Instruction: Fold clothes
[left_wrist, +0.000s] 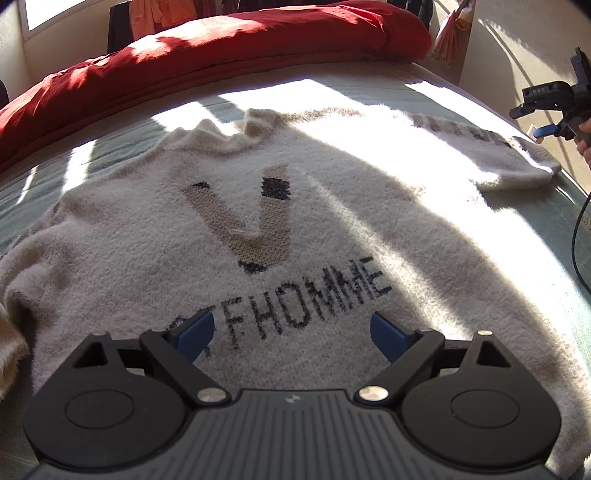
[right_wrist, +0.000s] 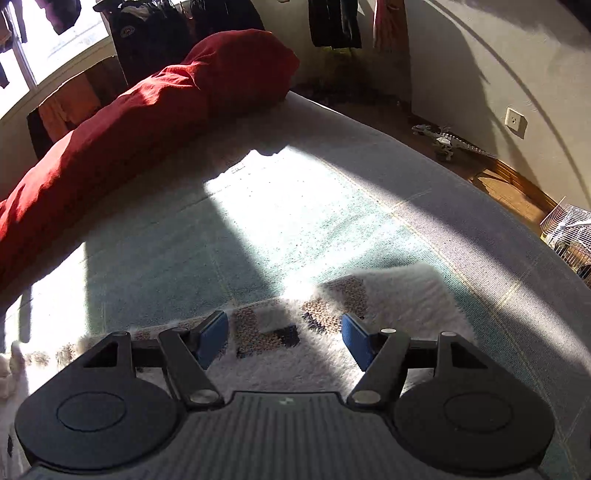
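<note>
A fuzzy cream sweater (left_wrist: 332, 229) with a tan V and dark "HOMME" lettering lies flat, front up, on the bed (left_wrist: 110, 147). My left gripper (left_wrist: 291, 332) hovers over its lower chest, blue pads wide apart, nothing between them. One sleeve (left_wrist: 517, 158) stretches out to the right. In the right wrist view that patterned sleeve (right_wrist: 388, 306) lies under my right gripper (right_wrist: 284, 336), whose blue pads stand apart above the knit without pressing on it. The right gripper (left_wrist: 546, 118) also shows at the left wrist view's right edge, held by a hand (left_wrist: 585, 140).
A long red bolster (left_wrist: 207, 55) runs along the bed's far side, red bolster (right_wrist: 129, 122) in the other view too. Hanging clothes (right_wrist: 155, 33) fill the back wall. A toy dinosaur (right_wrist: 448, 142) and a white wire basket (right_wrist: 569, 229) sit on the wooden floor to the right.
</note>
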